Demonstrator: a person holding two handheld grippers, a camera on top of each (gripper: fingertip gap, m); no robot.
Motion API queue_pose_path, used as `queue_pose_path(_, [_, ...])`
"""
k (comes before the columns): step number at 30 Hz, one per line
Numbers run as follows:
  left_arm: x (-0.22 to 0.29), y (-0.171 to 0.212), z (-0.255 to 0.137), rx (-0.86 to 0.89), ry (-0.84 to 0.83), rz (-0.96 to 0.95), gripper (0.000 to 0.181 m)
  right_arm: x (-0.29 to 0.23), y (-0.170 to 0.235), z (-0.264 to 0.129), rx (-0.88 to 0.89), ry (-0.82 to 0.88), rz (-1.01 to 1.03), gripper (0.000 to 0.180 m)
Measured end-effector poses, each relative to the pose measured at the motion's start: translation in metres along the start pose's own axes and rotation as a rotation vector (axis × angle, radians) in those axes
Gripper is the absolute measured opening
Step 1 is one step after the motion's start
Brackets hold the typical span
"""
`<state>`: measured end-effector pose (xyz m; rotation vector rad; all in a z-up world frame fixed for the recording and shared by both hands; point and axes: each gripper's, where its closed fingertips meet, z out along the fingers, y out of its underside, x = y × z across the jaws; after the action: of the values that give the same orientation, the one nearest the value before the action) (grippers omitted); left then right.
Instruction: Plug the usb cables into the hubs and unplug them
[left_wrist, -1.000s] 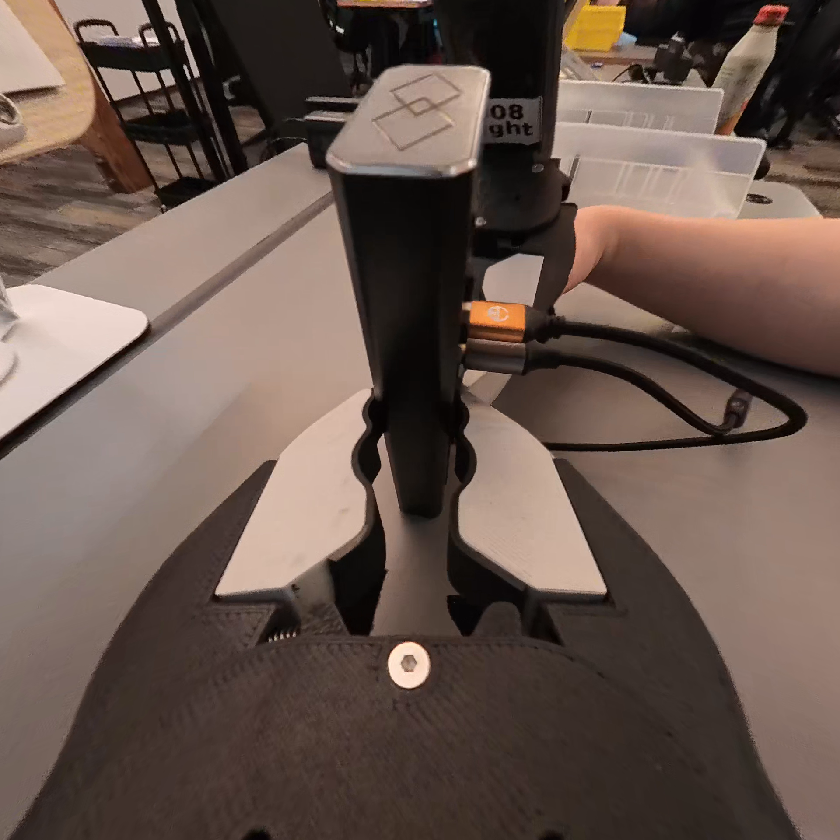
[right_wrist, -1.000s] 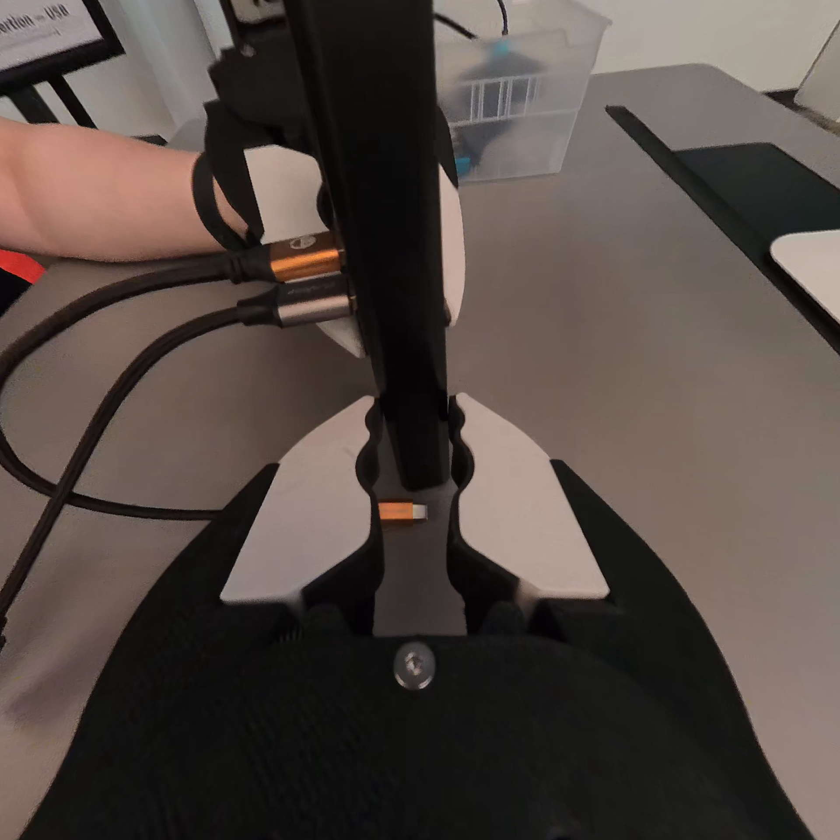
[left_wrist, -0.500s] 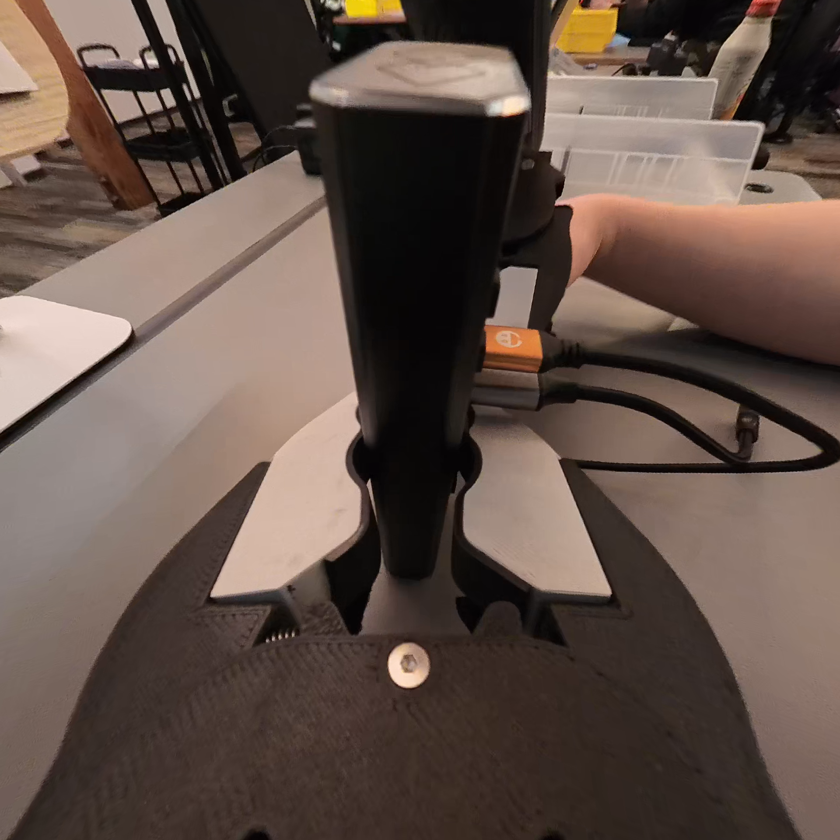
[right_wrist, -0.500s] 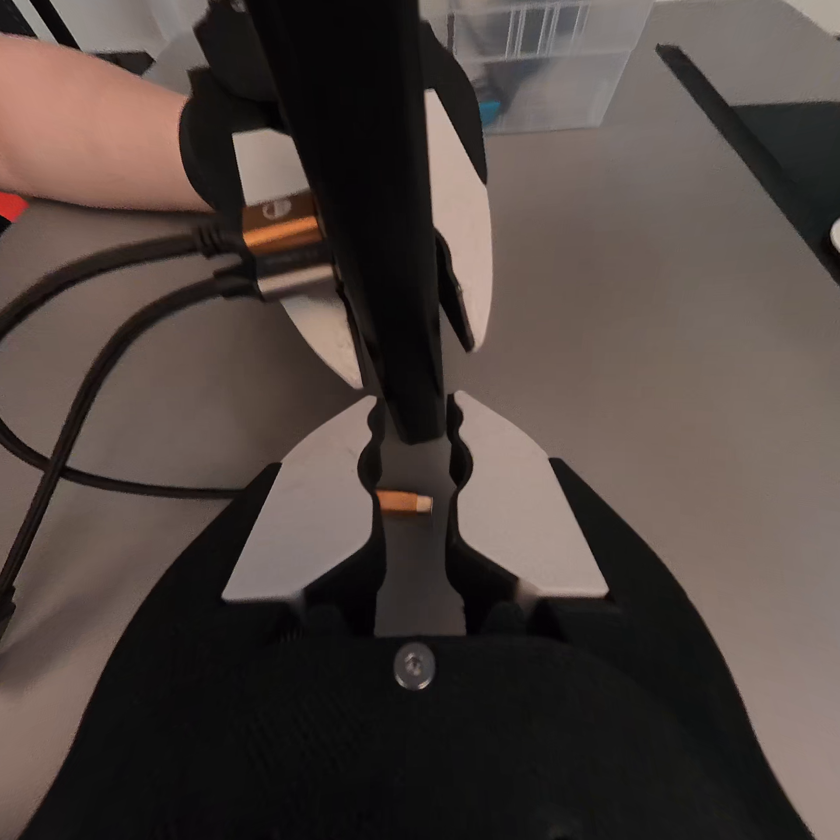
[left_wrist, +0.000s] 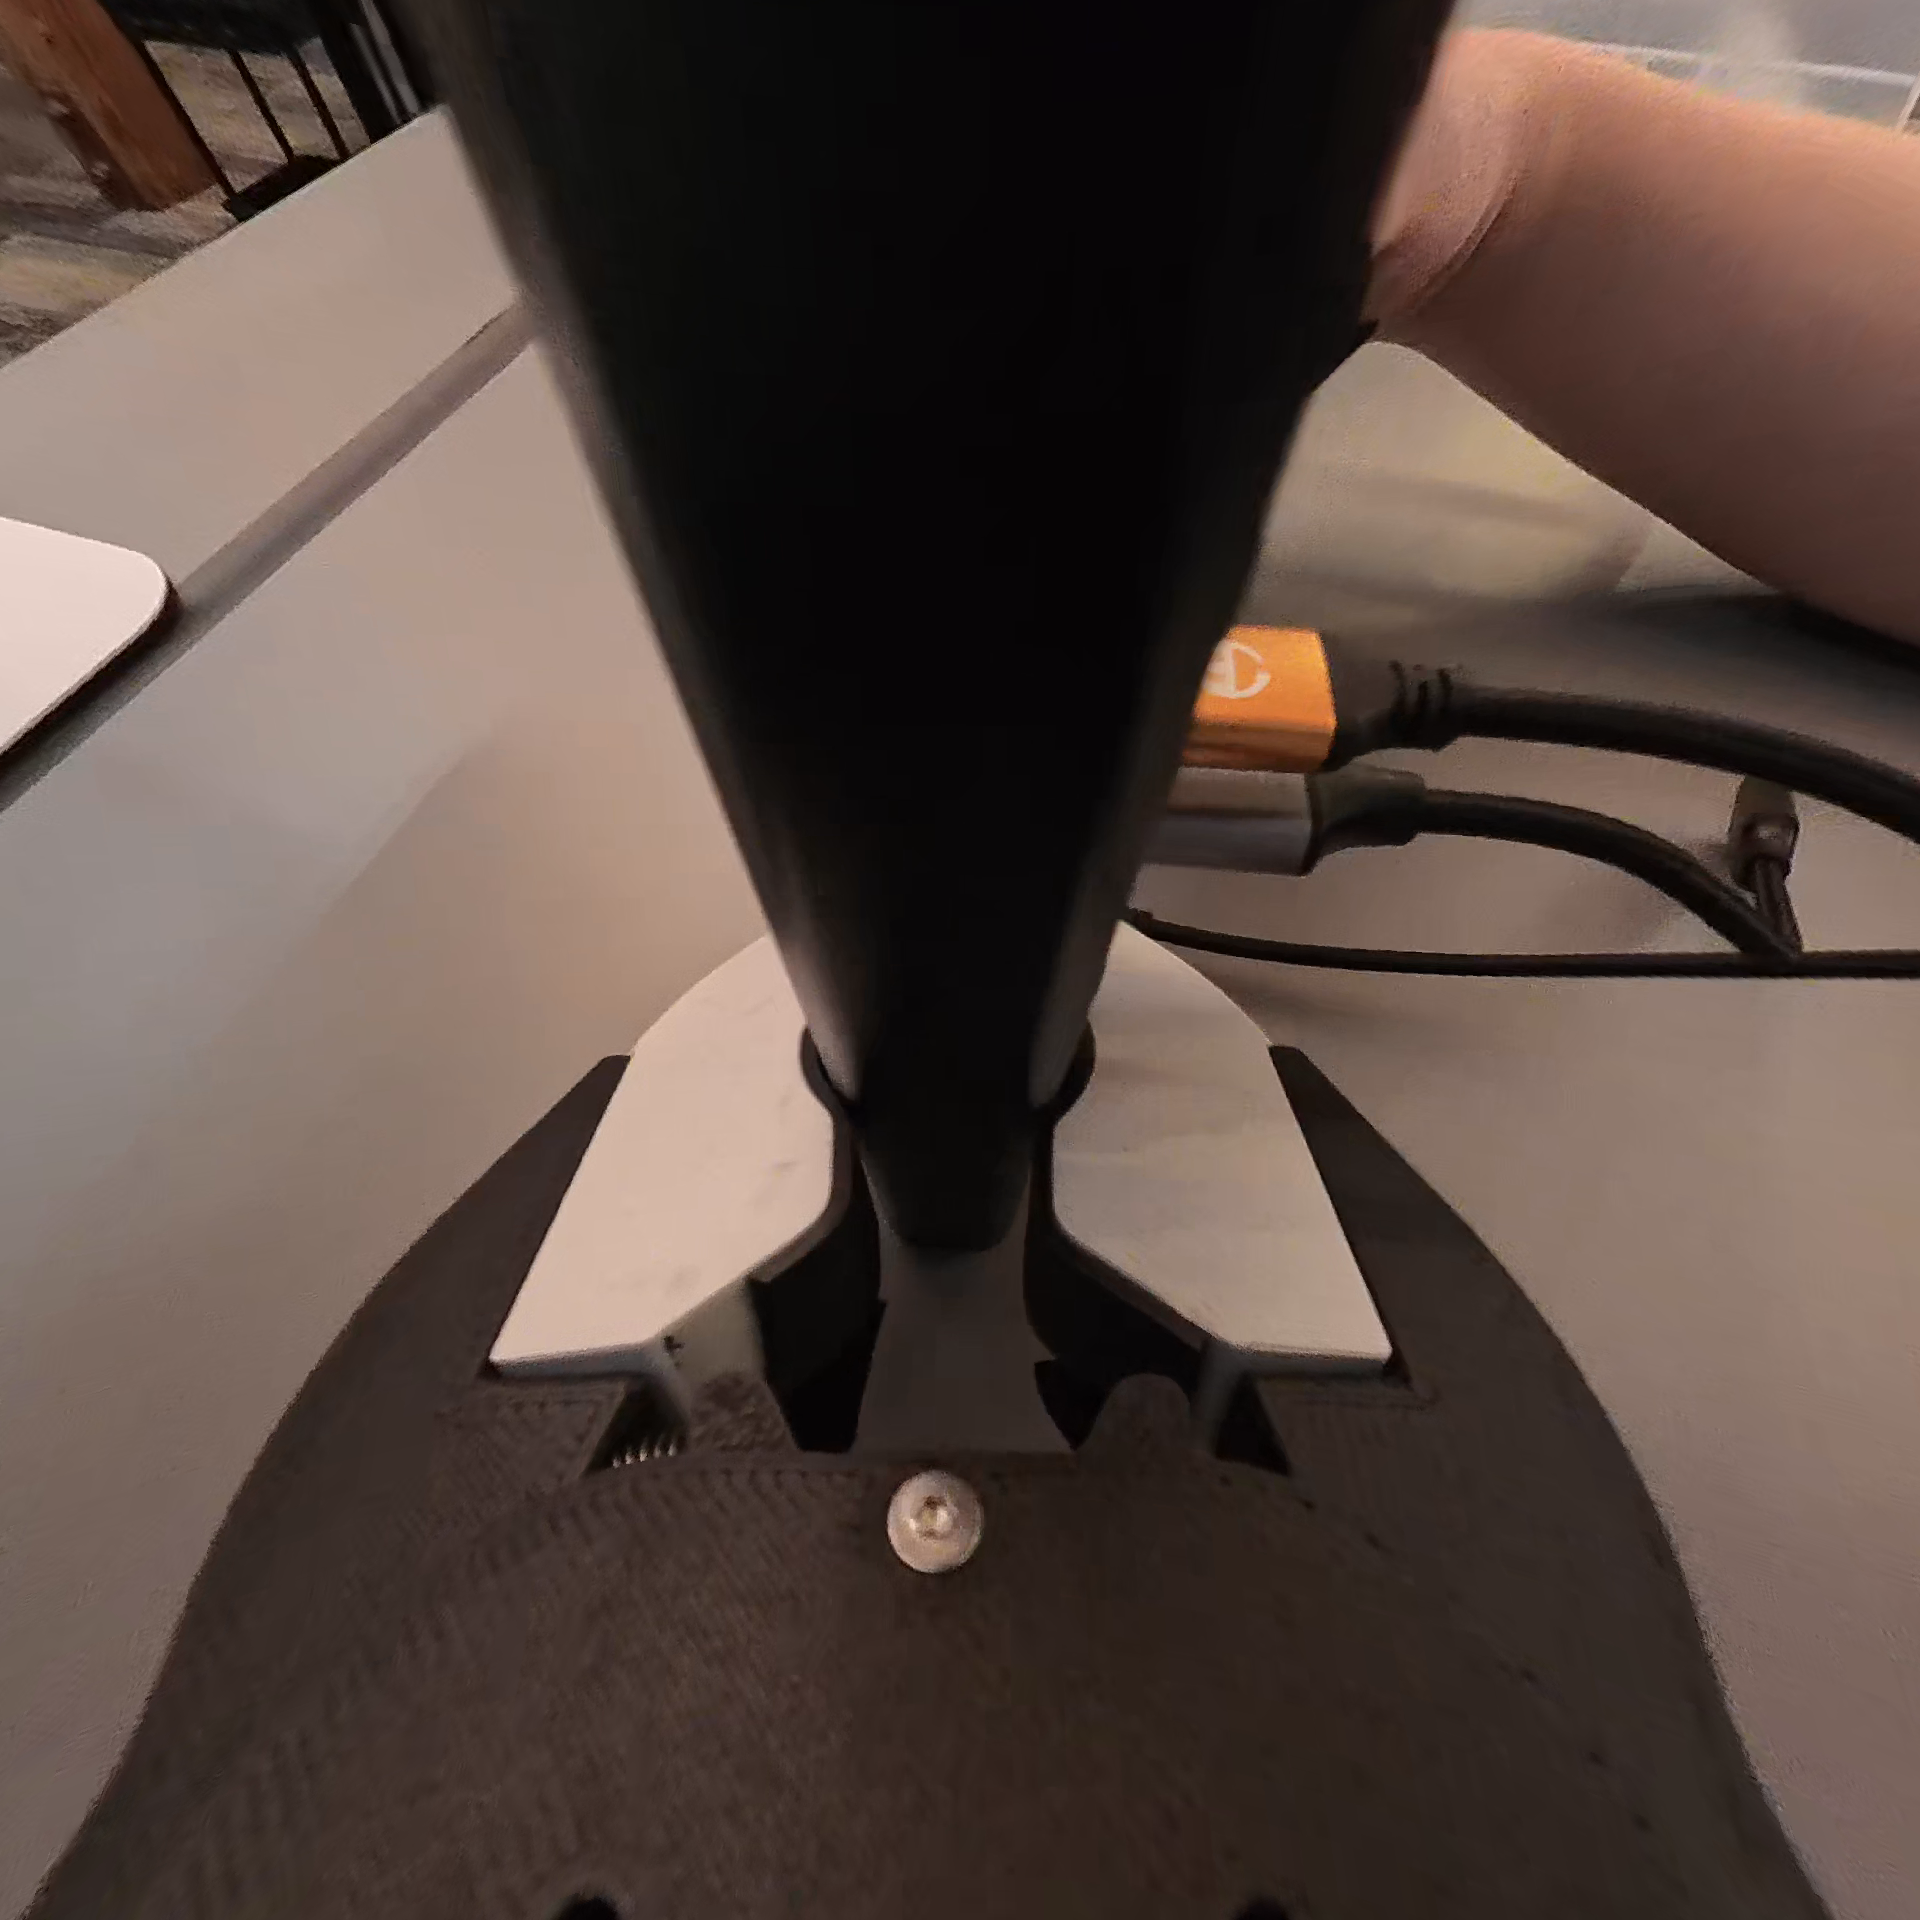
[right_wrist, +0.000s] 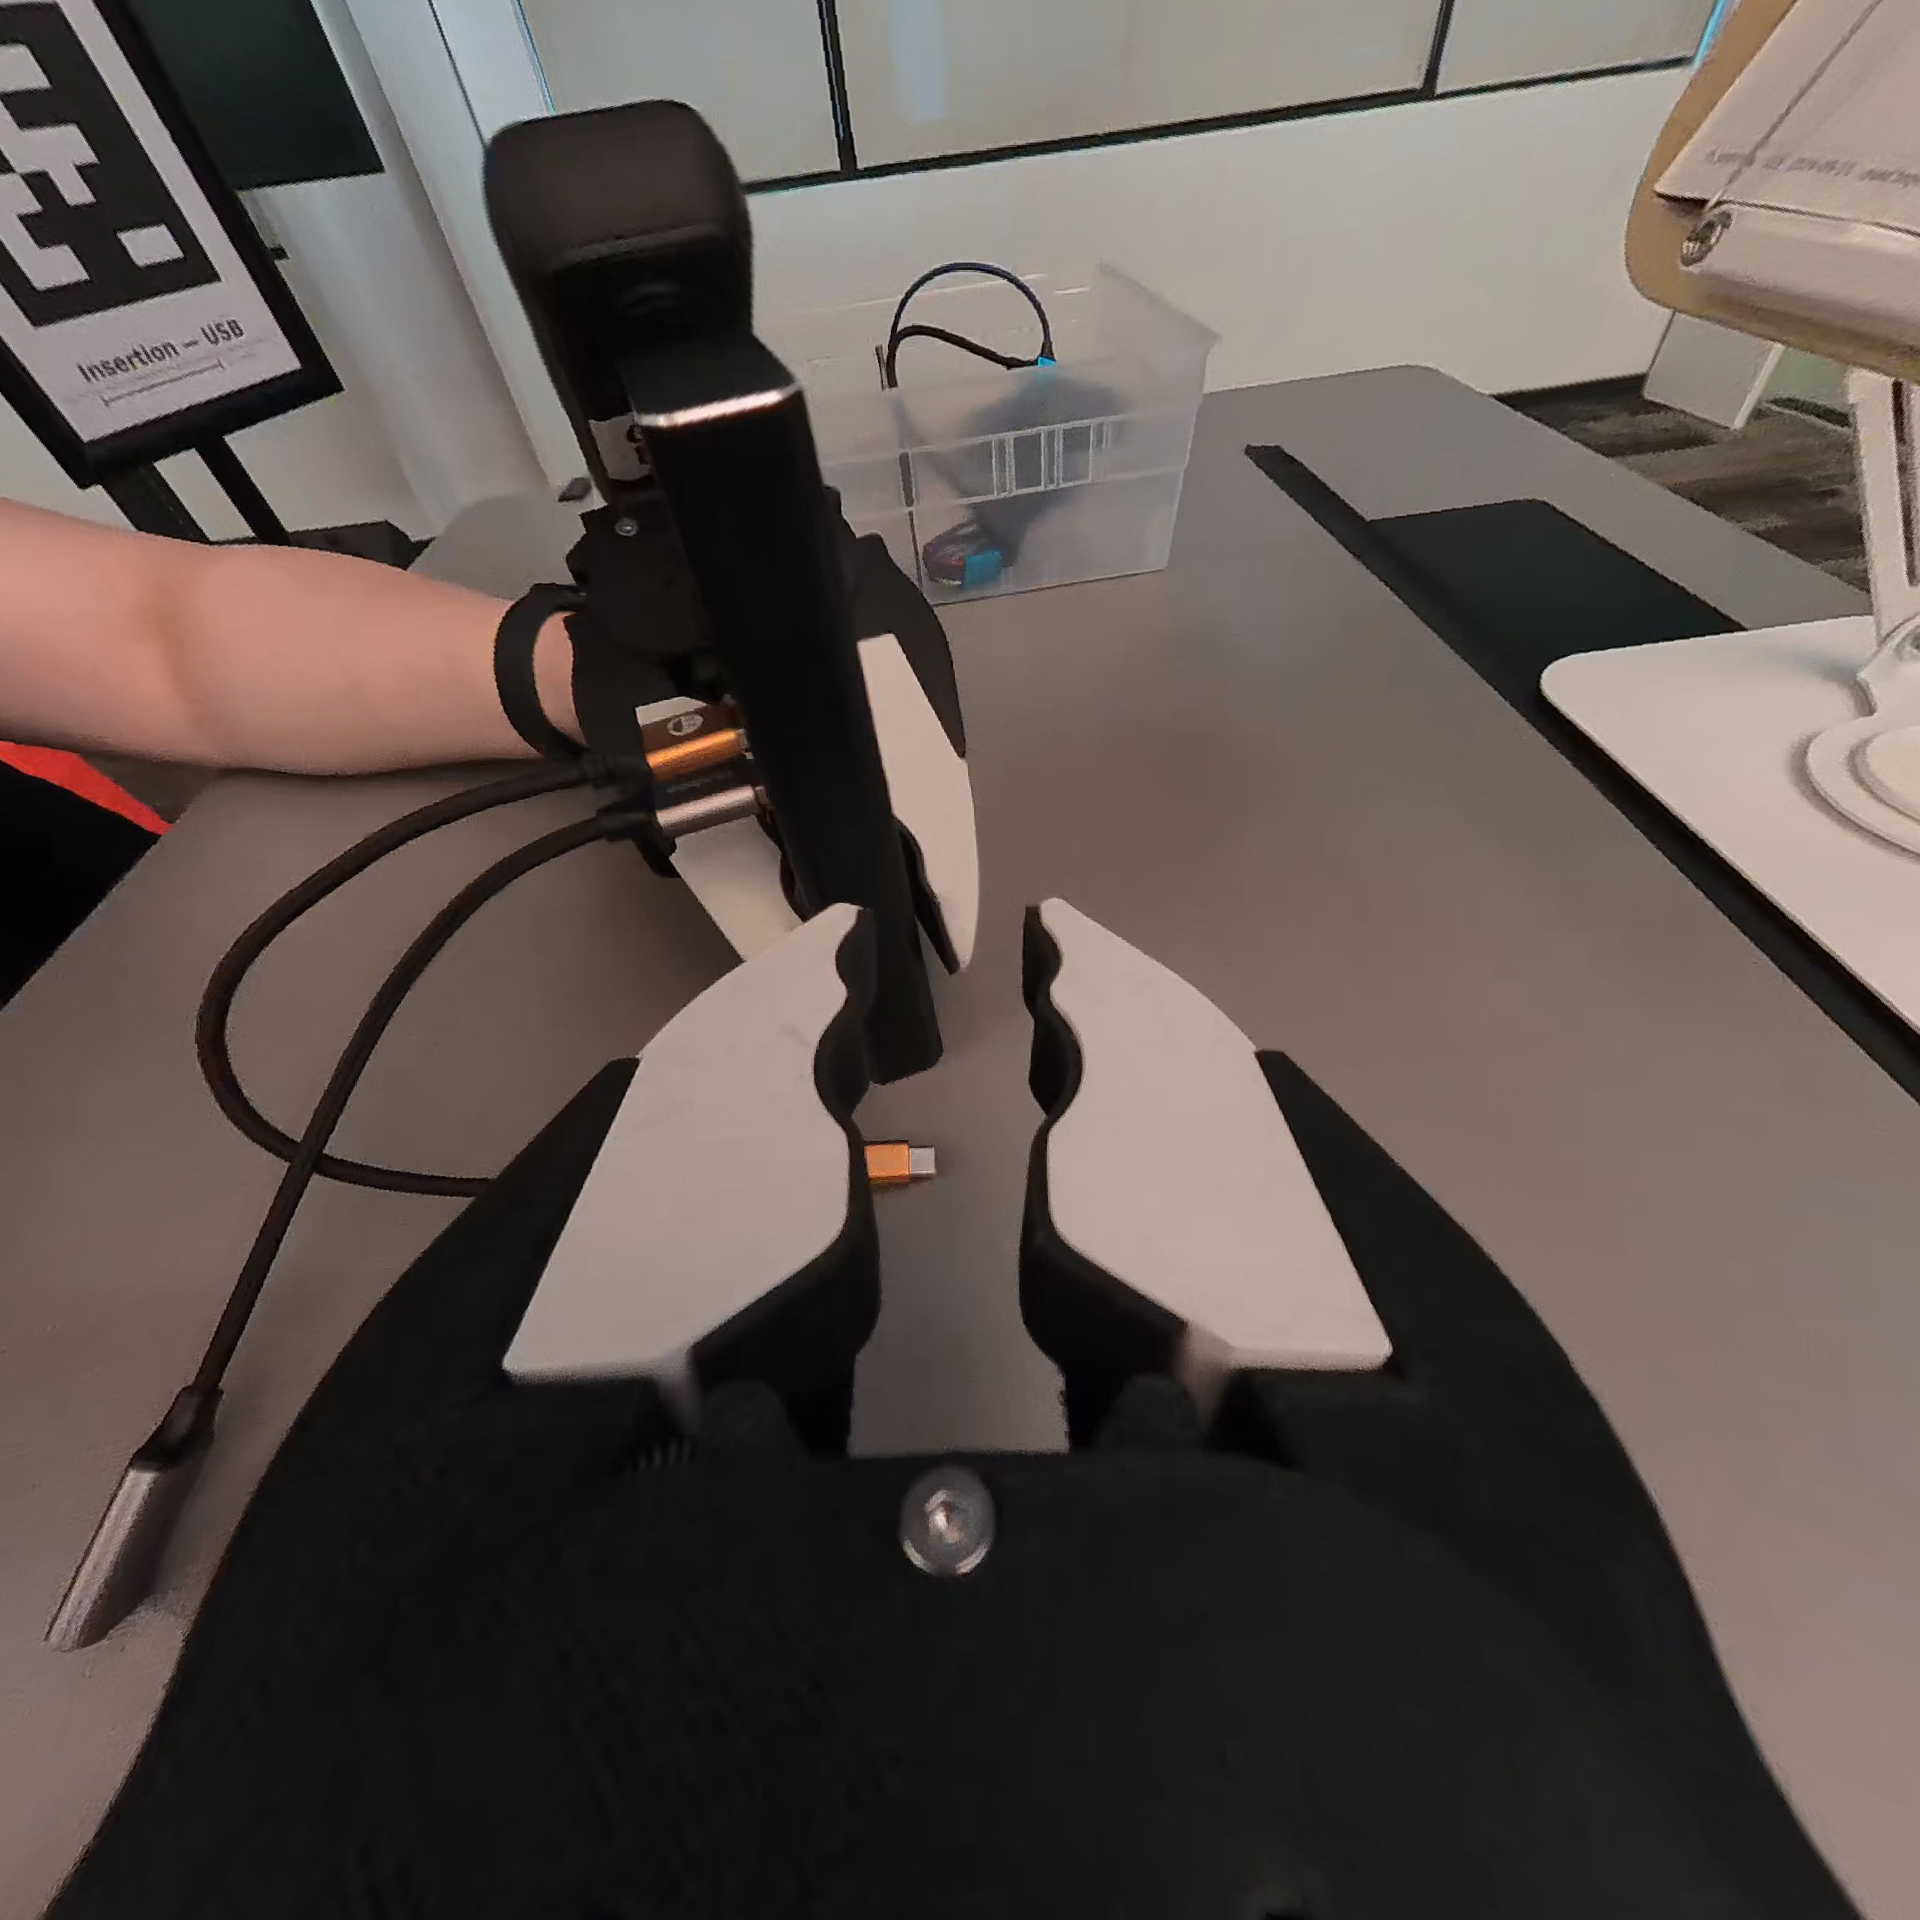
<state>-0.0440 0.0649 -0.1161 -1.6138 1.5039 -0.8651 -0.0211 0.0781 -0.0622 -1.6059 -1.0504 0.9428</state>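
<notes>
Two plugs (left_wrist: 1262, 701), orange logo-marked, in the hub (left_wrist: 935, 520) within the clamped left hand-held gripper (left_wrist: 940, 1101); right hand-held gripper (right_wrist: 940, 997) apparently empty, parted.

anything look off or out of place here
The tall black hub leans instead of standing straight, held only by the left gripper. The open right gripper has let go. Both plugs stay seated.

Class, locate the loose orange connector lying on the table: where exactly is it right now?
In the right wrist view, the loose orange connector lies flat on the grey table between the open right gripper fingers, against the left one, just before the black hub.
</notes>
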Motion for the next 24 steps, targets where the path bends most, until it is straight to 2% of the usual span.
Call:
queue_pose_path(5, [-0.001,-0.001,-0.001,0.003,0.0,-0.029,0.03,0.003,0.001,-0.001,0.006,0.006,0.02,0.027])
queue_pose_path(13, [-0.006,-0.024,-0.017,0.108,-0.032,-0.052,0.03,-0.002,-0.008,-0.002,0.025,-0.003,0.008,0.027])
queue_pose_path(16, [-0.015,-0.033,-0.028,0.121,-0.094,-0.024,0.029,0.002,-0.016,-0.005,0.028,0.036,0.005,0.027])
queue_pose_path(18, [-0.028,-0.041,-0.039,0.138,-0.19,-0.017,0.029,0.007,-0.031,-0.01,0.045,0.1,0.006,0.027])
queue_pose_path(21, [-0.053,-0.053,-0.061,0.166,-0.366,-0.047,0.03,0.02,-0.075,-0.025,0.117,0.315,0.008,0.029])
queue_pose_path(24, [-0.072,-0.063,-0.071,0.209,-0.469,-0.149,0.029,0.0,-0.131,-0.029,0.252,0.45,-0.118,0.039])
